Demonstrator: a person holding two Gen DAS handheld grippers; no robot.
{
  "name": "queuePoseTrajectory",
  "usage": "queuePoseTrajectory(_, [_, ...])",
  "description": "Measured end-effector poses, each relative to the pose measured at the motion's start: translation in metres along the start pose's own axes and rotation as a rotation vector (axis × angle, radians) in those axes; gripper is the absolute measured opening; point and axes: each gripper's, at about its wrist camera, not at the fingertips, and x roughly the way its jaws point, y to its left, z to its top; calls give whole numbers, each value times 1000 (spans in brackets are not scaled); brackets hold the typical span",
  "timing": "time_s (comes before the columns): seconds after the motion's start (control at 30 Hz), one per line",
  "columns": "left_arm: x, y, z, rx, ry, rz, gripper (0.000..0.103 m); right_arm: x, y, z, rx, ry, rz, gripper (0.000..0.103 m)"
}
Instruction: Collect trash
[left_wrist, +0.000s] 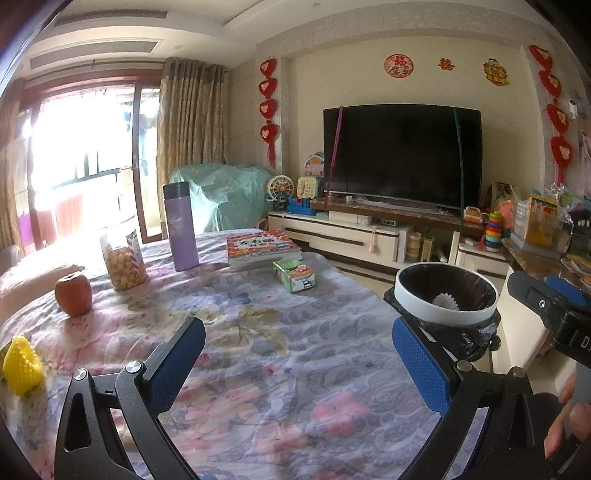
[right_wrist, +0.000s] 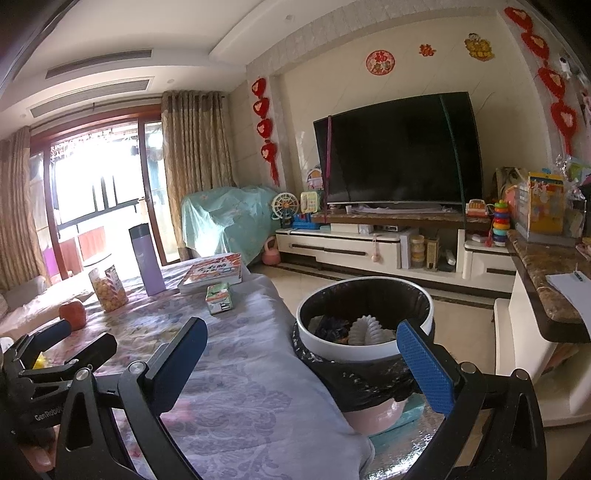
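Scanning the cloth-covered table (left_wrist: 258, 332) from both wrists, I judge I am between pickups: neither tool carries anything, and the next move calls for choosing a piece of trash and reaching for it.

One trash bin (right_wrist: 364, 317) with a black liner stands on the floor just beside the table's right edge; a white pleated paper (right_wrist: 367, 328) and some darker scraps already lie inside. On the table I count one stack of books (left_wrist: 264, 247) and one purple flask (left_wrist: 180, 225) toward the far edge, one jar of snacks (left_wrist: 123, 258) and one apple (left_wrist: 74, 293) toward the left edge, and one small green carton (left_wrist: 294, 275) in front of the books. One yellow foam net (left_wrist: 22, 363) lies at the near left edge; I take it and perhaps the carton for the likeliest trash.

My left gripper (left_wrist: 299, 354) and my right gripper (right_wrist: 301, 352) both stand spread wide, empty. The left should swing toward the yellow net, then carry it across to the bin.
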Motion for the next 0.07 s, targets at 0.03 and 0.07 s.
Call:
queuePoseTrajectory(0.03, [1, 2, 0, -3, 3, 1, 102, 2, 1, 0, 0, 4, 3, 103])
queuePoseTrajectory(0.07, [3, 5, 0, -9, 7, 3, 102, 2, 3, 0, 0, 8, 6, 103])
